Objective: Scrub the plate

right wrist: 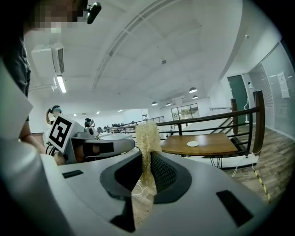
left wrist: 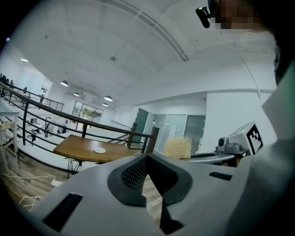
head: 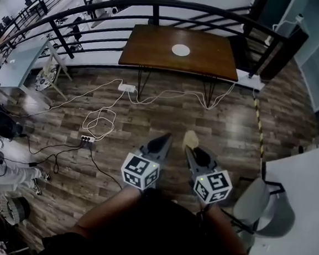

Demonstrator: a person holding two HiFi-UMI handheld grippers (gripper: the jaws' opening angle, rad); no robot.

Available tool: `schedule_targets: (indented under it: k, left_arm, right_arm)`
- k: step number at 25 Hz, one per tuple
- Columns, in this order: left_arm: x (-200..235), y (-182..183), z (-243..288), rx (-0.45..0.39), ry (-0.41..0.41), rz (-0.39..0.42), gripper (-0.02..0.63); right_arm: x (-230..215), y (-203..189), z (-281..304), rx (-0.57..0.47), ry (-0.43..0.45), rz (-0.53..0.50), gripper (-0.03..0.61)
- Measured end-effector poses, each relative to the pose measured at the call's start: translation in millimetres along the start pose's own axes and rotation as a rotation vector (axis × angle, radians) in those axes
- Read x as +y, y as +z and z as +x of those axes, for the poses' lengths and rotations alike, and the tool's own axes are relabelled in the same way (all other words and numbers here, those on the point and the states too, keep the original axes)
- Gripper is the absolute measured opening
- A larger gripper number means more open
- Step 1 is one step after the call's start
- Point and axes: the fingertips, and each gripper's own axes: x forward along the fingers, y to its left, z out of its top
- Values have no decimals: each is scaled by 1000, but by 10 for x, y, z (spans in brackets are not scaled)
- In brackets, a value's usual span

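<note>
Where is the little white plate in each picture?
Head view: plate near the top middle, on the brown table.
Left gripper view: plate at middle left, on the table, left of the scrubber.
Right gripper view: plate right of centre, on the table, right of the scrubber.
Shared landmark: the brown table by the black railing.

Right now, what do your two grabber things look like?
The left gripper and right gripper are pale grey wedges that narrow to a point. Inside the jaws are black pads with a dotted grid. Each has a white cube with black square markers at its back: left cube, right cube.
</note>
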Motion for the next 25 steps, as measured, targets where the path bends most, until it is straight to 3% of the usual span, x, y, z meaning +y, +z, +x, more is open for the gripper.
schedule_targets:
  k: [11,25]
  left_arm:
    - [1139,392,231,23,-72,-10,9]
    - [1803,600,544,13,-63,-18,9]
  right_arm:
    - [50,370,1244,0,-23,31,55]
    - [-113,585,1993,-2,8,24,55]
